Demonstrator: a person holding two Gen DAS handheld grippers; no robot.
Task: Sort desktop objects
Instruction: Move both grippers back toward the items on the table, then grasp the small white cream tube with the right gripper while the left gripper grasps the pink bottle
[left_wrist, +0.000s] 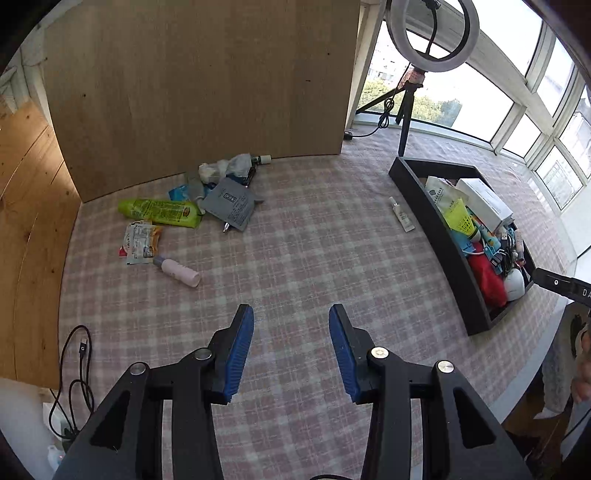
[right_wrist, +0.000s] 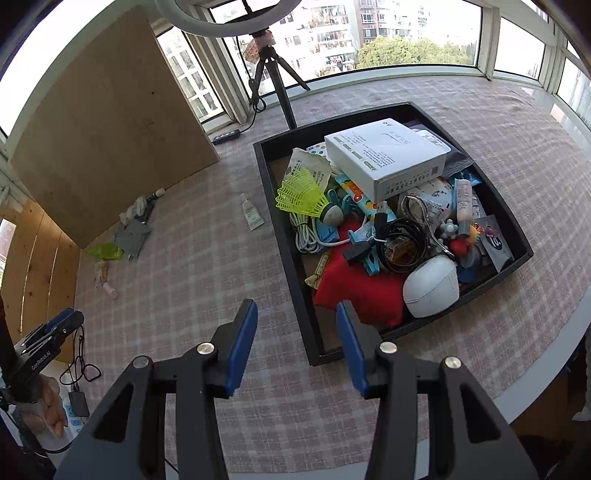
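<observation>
My left gripper (left_wrist: 291, 314) hangs open over bare checked cloth, nothing between its blue pads. Beyond it to the left lie a pink bottle (left_wrist: 177, 271), a snack packet (left_wrist: 140, 242), a green tube (left_wrist: 162, 212), a grey pouch (left_wrist: 231, 203) and a crumpled heap (left_wrist: 225, 168). A small white tube (left_wrist: 400, 214) lies beside the black tray (left_wrist: 424, 218). My right gripper (right_wrist: 297, 308) is open and empty above the tray's near left rim (right_wrist: 291, 258). The tray holds a white box (right_wrist: 388, 157), a yellow shuttlecock (right_wrist: 301, 194), a red cloth (right_wrist: 354, 291), a white case (right_wrist: 430, 286) and cables.
A wooden board (left_wrist: 199, 85) stands upright behind the loose items. A ring light on a tripod (right_wrist: 273, 74) stands beyond the tray. Cables and a charger (left_wrist: 79, 369) hang at the table's left edge. The left gripper (right_wrist: 48, 343) shows in a hand at the right wrist view's lower left.
</observation>
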